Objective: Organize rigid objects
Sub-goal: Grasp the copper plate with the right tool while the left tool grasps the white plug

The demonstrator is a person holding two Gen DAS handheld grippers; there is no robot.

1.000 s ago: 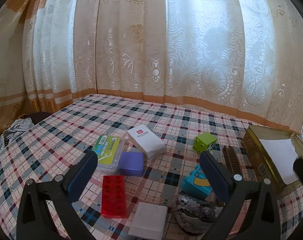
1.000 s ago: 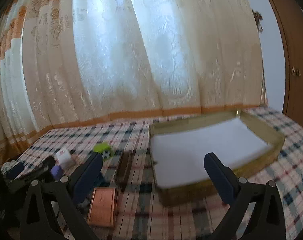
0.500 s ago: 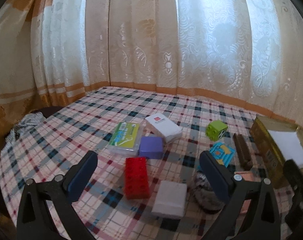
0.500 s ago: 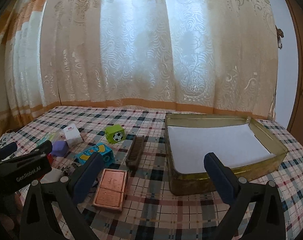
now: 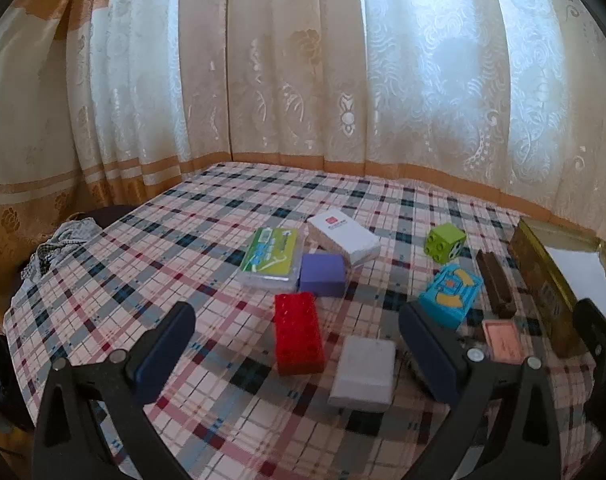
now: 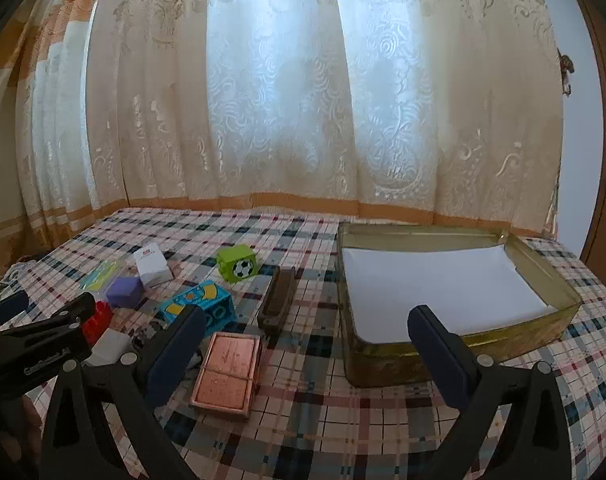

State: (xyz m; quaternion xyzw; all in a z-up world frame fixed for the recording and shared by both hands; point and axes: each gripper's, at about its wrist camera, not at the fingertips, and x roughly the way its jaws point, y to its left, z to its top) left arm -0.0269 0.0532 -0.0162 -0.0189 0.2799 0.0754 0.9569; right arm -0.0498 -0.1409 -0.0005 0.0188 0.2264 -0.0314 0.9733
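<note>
Small rigid objects lie scattered on the plaid tablecloth (image 5: 151, 264): a red brick (image 5: 298, 333), a white flat box (image 5: 364, 374), a purple block (image 5: 323, 274), a green-labelled case (image 5: 270, 259), a white carton (image 5: 343, 236), a green cube (image 5: 444, 242) and a blue brick (image 5: 451, 293). My left gripper (image 5: 297, 352) hangs open above the red brick and white box, holding nothing. My right gripper (image 6: 307, 350) is open and empty, above a copper box (image 6: 227, 372) and beside the gold tin (image 6: 387, 368), whose white-lined bottom is bare.
A dark brown bar (image 6: 278, 298) lies between the blue brick (image 6: 201, 307) and the tin. Lace curtains (image 6: 303, 100) hang close behind the table. A bundle of cloth (image 5: 59, 246) sits off the table's left edge. The left gripper's body (image 6: 39, 354) shows at lower left in the right wrist view.
Both grippers have drawn back and risen, so the objects look smaller and farther. The right view has swung left, bringing the copper box and blocks into sight. Nothing on the table moved.
</note>
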